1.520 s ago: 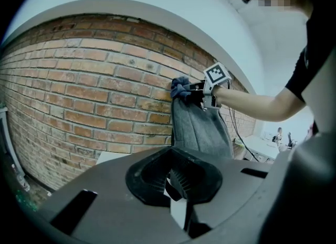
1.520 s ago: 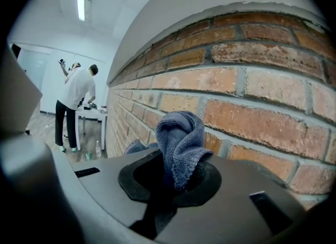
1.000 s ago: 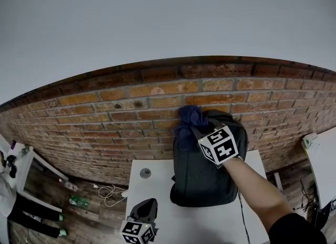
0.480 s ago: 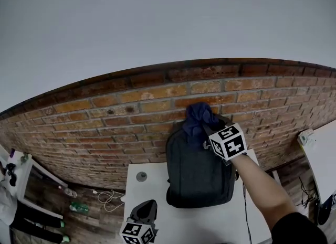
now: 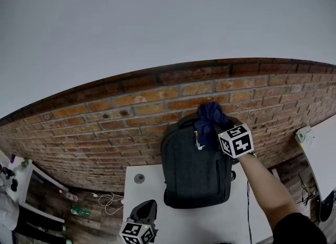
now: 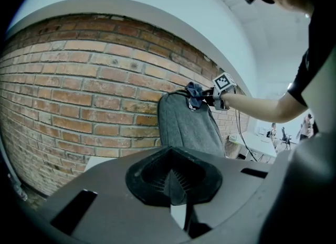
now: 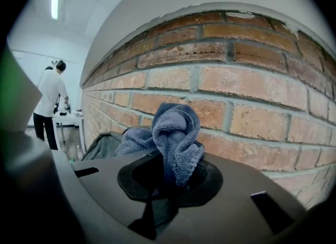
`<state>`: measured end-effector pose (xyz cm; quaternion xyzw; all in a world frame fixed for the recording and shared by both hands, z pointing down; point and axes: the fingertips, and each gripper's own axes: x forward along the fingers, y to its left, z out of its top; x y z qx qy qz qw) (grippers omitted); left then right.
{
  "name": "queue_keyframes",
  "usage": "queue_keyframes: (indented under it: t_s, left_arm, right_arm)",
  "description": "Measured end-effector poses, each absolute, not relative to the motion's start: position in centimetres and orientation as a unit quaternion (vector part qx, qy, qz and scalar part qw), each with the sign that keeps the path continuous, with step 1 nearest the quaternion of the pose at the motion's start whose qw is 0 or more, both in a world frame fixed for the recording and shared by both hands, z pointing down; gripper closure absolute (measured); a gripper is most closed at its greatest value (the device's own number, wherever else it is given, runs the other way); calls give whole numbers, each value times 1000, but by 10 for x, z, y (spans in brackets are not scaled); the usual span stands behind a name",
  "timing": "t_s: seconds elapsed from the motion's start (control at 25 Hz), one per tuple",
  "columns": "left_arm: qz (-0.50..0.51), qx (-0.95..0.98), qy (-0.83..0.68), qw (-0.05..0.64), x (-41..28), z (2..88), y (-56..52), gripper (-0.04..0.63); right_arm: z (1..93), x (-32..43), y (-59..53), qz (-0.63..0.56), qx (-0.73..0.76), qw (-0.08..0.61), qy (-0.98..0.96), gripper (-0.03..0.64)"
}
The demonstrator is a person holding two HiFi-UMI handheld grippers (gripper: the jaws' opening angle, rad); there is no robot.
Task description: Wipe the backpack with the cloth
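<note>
1. The backpack [image 5: 195, 167] is my landmark. It is dark grey and stands upright on the white desk [image 5: 149, 193], with its back against the brick wall [image 5: 105, 127] and its front panel facing me.
2. It is the only container here. From these views I cannot tell what it holds; only the outer fabric and a zip line down the front panel show.
3. The right tongs [image 5: 210, 134] are up at the backpack's top right corner, on a long outstretched arm. They are clamped on the cloth [image 5: 210, 116].
4. The cloth is blue and bunched into a thick fold that bulges out past the jaw tips. It sits on the backpack's top edge, between the bag and the wall. In the left gripper view it appears to touch the top edge.
5. In the right gripper view the bricks are just behind the cloth, and the backpack's top rim lies to its lower left.
6. The left tongs [image 5: 145, 210] hang low over the desk, in front of the backpack's lower left corner and well apart from it. Their jaws are closed together and grip nothing.
7. A small round grey disc [image 5: 139, 178] lies on the desk just left of the backpack's base.
8. A white cable [image 5: 107, 194] lies coiled on the floor further left of the backpack, beyond the desk edge.
9. In the right gripper view a person [image 7: 50, 106] stands far off to the backpack's left, beside another white table.
</note>
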<state>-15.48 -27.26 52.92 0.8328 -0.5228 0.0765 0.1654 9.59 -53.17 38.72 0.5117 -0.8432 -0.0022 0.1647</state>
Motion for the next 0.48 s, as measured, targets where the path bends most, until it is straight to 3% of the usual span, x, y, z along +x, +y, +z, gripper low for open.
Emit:
queue_keyframes:
  t_s: [0.48]
  left_arm:
    - [84, 838, -514, 164, -143, 528, -275, 604]
  right_arm:
    - [402, 169, -531, 36, 559, 166, -812, 561]
